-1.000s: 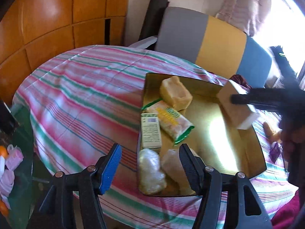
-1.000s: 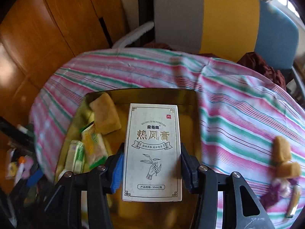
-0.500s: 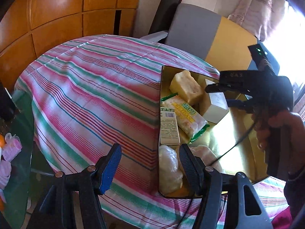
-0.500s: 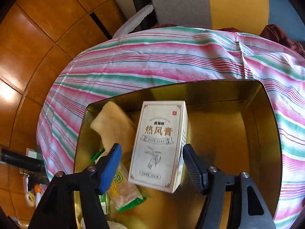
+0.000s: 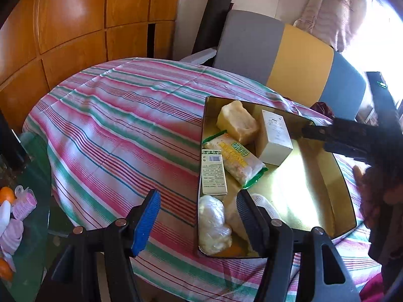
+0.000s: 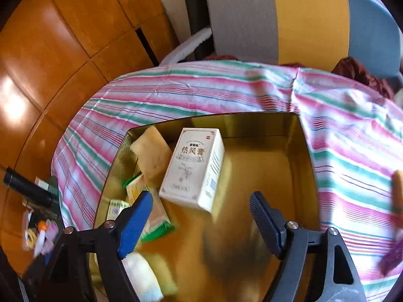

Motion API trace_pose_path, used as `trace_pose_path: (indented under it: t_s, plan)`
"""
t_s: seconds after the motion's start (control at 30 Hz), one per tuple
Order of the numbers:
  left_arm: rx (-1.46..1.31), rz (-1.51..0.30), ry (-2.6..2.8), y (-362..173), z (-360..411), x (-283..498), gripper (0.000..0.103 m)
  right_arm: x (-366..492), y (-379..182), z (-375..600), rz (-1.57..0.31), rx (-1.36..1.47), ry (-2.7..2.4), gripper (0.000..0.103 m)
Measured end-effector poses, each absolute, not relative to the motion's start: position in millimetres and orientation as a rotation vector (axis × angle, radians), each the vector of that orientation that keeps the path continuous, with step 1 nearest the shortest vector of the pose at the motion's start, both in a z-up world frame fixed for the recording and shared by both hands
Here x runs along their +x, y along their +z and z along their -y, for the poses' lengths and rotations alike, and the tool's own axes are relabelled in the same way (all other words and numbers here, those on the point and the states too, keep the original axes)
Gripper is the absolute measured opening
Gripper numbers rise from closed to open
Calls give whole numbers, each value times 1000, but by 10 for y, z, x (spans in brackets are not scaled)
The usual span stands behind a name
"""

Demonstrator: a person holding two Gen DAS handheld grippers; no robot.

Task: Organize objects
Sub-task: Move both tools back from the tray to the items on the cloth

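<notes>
A gold tin tray (image 5: 347, 193) (image 6: 306, 151) sits on the striped tablecloth. Inside it a white carton with printed characters (image 6: 194, 168) (image 5: 274, 137) leans on a yellow cake block (image 5: 236, 122) (image 6: 152, 154). My right gripper (image 6: 201, 212) hangs just behind the carton with its jaws opening and nothing between them; in the left wrist view it is the dark arm (image 5: 340, 136) at the right. A green-edged snack packet (image 5: 239, 161), a small green box (image 5: 212, 173) and clear-wrapped lumps (image 5: 214, 224) lie along the tray's left side. My left gripper (image 5: 197, 212) is open over the tray's near left corner.
Loose snacks (image 6: 398, 188) lie on the cloth to the right of the tray. A grey, yellow and blue chair (image 5: 289, 63) stands behind the table, wooden panels (image 5: 75, 25) to the left. A glass side table (image 5: 15, 201) with small items is at lower left.
My right gripper carried the white carton down into the tray, let go of it and drew back. The carton now leans against the cake block. My left gripper stayed open.
</notes>
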State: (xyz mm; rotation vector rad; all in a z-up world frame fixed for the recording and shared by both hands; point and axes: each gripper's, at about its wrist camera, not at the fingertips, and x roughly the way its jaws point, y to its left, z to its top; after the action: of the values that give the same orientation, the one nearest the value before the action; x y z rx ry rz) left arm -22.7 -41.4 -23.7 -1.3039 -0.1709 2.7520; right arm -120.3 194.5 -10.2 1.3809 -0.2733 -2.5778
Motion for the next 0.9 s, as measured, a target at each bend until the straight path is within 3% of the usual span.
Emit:
trace_pose_path:
  t_s: [0.47,0.9]
  plan:
    - [-1260,55,2703,-100,44,-108,64,-407,157,-2872,284,1280,-2750,80]
    - [-1182,-122,2614,76,-646,-54,64,352,234,-4724,306,1365,-3200,81]
